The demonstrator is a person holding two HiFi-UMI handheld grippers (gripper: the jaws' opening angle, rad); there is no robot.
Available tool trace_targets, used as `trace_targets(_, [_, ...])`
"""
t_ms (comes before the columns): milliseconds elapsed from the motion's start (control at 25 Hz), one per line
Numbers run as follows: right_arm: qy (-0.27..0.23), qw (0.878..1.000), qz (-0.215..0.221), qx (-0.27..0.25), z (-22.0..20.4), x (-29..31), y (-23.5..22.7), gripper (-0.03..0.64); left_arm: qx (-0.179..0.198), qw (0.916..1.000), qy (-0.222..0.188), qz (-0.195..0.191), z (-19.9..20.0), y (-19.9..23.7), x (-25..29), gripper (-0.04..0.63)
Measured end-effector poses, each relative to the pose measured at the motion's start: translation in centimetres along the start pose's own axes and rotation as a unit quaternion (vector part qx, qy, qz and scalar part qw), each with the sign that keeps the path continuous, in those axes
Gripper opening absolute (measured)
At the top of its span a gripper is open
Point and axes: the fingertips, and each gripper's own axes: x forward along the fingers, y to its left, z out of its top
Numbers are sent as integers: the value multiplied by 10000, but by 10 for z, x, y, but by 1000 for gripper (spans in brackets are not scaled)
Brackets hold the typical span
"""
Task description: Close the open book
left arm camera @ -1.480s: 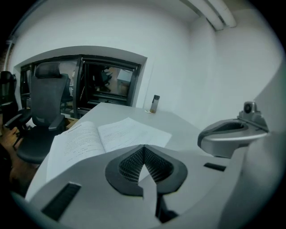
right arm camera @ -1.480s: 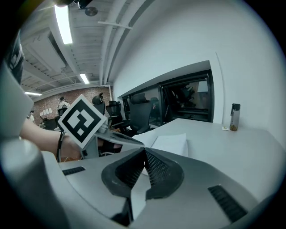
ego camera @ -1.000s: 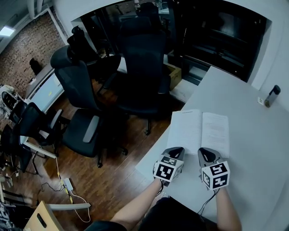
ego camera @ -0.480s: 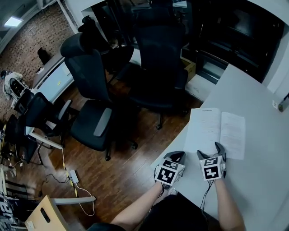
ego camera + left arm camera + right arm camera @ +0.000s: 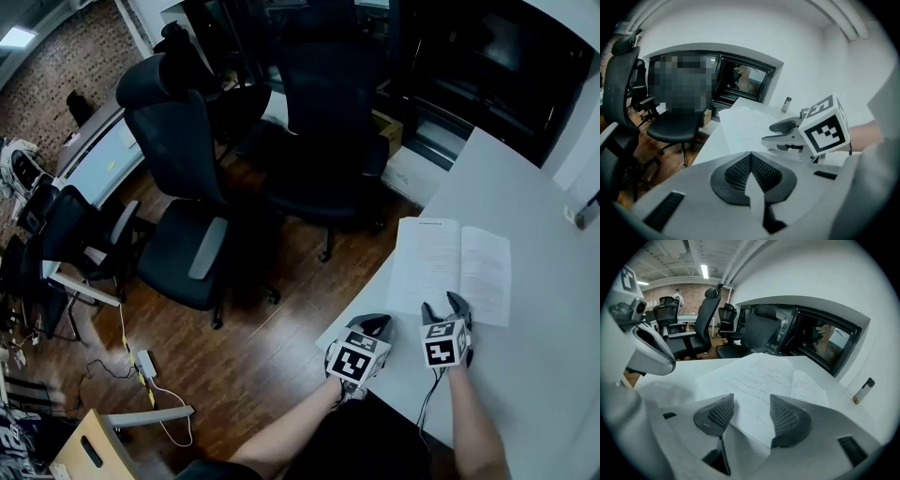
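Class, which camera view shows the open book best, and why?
The head view: almost the whole open book lies in sight from above, both pages flat. The right gripper view shows it close but foreshortened. The left gripper view shows mainly one page.

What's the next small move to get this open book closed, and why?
Probably ease the right tool forward and close it on the near page edge of the book. Its jaws have just opened and that edge lies between them, not yet pinched; the left tool is shut, beside the book.
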Motion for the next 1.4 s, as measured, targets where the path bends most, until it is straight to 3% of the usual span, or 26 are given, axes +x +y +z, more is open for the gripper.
trace_targets(80, [-67,9999,-14,97,0,-4,-8,207,-35,10000,9,-8,0,-1,4,5])
trace_targets(200, [-218,9994,194,202,4,-14,-8,204,-41,10000,38,-27,1,-6,5,5])
trace_targets(360, [-403,9956,823,-181,16,-26,13,209,-60,9999,90,51,2,-5,9,5])
trace_targets(560, [-175,9839,1400,-1098,10,-27,39,210,-142,9995,157,240,0,-1,8,5])
trace_targets(680, [18,9732,1437,-1793,2,-21,42,210,-255,9991,112,310,-4,1,8,5])
trace_targets(800, [112,9670,1318,-2175,-3,-15,35,210,-312,9989,84,337,-5,0,6,5])
trace_targets(1160, [-172,9691,1357,-2051,8,-24,31,204,-305,9987,29,397,1,0,6,5])
trace_targets(1400, [-448,9781,1349,-1519,16,-39,21,134,-246,9989,111,387,3,-6,9,5])
